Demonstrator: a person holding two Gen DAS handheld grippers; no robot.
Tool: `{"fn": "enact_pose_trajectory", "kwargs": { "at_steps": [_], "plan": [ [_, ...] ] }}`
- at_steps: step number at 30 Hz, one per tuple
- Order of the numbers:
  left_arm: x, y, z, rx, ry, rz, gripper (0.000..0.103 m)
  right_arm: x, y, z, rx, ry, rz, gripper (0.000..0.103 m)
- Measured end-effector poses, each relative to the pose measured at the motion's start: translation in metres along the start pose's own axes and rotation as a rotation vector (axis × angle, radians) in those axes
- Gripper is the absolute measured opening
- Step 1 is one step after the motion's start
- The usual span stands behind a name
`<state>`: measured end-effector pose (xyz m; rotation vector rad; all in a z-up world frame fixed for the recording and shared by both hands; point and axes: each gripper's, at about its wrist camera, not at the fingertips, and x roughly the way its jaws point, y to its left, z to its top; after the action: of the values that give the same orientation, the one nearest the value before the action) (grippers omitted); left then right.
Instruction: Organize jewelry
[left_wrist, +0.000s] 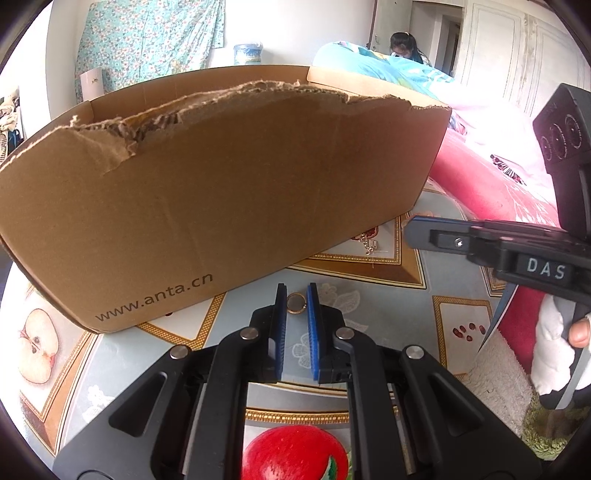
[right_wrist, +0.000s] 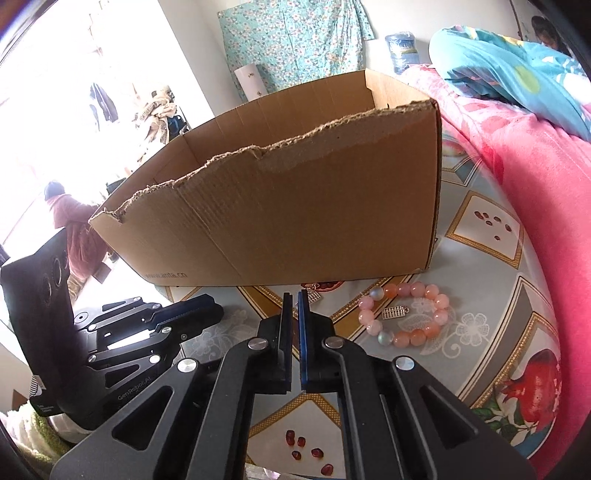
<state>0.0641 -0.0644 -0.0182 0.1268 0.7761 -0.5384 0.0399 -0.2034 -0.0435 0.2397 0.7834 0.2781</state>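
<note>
Gold ring (left_wrist: 296, 303), light, rigid, slippery, sits pinched by its rim in the left gripper (left_wrist: 296, 301) near the box (left_wrist: 221, 192); right gripper (right_wrist: 294, 306) is closed, apparently on a thin chain, unclear.

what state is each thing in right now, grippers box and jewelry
left gripper: shut on gold ring
right gripper: shut, hold unclear
cardboard box: open-topped, near wall torn
pink bead bracelet: lying on table
silver charm: inside bracelet loop
</note>
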Motion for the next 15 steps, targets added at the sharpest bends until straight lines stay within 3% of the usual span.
{"fn": "enact_pose_trajectory", "kwargs": {
  "at_steps": [6, 8, 9, 15],
  "plan": [
    [-0.004, 0.0, 0.001, -0.001, -0.005, 0.007, 0.01, 0.0, -0.002, 0.003, 0.005, 0.01, -0.019, 0.007],
    [-0.003, 0.0, 0.001, -0.003, 0.0, 0.01, 0.01, 0.004, -0.001, 0.002, 0.008, 0.01, -0.016, 0.022],
    [-0.002, 0.0, 0.001, -0.004, 0.002, 0.01, 0.01, 0.007, 0.001, 0.001, -0.001, 0.007, -0.019, 0.036],
    [-0.001, -0.002, 0.002, 0.001, 0.009, 0.012, 0.01, 0.033, 0.016, -0.004, -0.117, 0.019, -0.092, 0.037]
  ]
}}
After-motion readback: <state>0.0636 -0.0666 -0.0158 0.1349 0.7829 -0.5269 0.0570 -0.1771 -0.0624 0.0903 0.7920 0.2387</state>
